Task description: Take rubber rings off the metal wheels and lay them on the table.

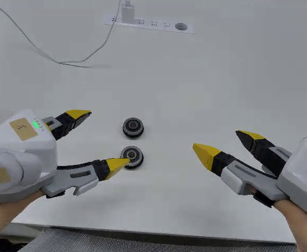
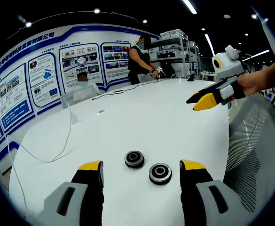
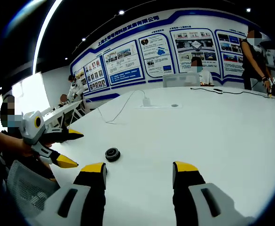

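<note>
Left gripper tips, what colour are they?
The left gripper has yellow tips, clearest in the head view.

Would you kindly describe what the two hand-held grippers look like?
The left hand-held gripper and the right hand-held gripper each have a pale grey-white body, grey jaw arms with black sections, and pointed yellow tips. The left one carries tan paper labels and a small green light.

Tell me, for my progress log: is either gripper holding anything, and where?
Nothing is held: left gripper and right gripper are open, both wheels on the table.

Two wheels (image 1: 133,127), perhaps touching, on table (image 1: 221,79)
</note>
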A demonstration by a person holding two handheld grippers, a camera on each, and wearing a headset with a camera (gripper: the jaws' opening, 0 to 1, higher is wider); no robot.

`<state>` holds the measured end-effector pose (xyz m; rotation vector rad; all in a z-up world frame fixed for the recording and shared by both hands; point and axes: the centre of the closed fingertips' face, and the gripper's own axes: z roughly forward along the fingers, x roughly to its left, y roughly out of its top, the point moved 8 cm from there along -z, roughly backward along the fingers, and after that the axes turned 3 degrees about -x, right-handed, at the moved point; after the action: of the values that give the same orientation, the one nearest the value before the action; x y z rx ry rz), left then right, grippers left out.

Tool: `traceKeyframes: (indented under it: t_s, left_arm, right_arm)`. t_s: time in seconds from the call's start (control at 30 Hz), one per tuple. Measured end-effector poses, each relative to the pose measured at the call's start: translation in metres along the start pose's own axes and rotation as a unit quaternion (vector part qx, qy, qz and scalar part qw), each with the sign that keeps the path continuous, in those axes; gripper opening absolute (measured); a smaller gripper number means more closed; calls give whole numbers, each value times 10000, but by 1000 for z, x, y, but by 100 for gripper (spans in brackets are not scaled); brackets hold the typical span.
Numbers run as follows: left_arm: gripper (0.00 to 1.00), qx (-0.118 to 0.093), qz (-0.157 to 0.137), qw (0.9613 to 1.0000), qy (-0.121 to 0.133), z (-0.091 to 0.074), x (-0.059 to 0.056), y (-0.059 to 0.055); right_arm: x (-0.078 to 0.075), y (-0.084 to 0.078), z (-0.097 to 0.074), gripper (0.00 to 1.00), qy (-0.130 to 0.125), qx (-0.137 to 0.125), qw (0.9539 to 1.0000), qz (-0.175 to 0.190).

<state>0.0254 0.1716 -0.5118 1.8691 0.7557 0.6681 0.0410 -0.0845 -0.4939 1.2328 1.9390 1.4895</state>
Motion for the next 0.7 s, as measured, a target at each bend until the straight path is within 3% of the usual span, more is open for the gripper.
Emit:
traceKeyframes:
  t_s: [0.37, 0.5, 0.7]
  left_arm:
    - [52, 162, 347, 9992, -153, 21, -5, -6]
    - [39, 205, 339, 9987, -315, 28, -8, -12]
    - [32, 263, 451, 9972, -527, 33, -13, -17]
  right_arm:
    - [5, -5, 3, 57, 130, 138, 9997, 170]
    - [5, -5, 4, 56, 156, 129, 9995, 244]
    - [4, -7, 5, 55, 145, 160, 9994, 270]
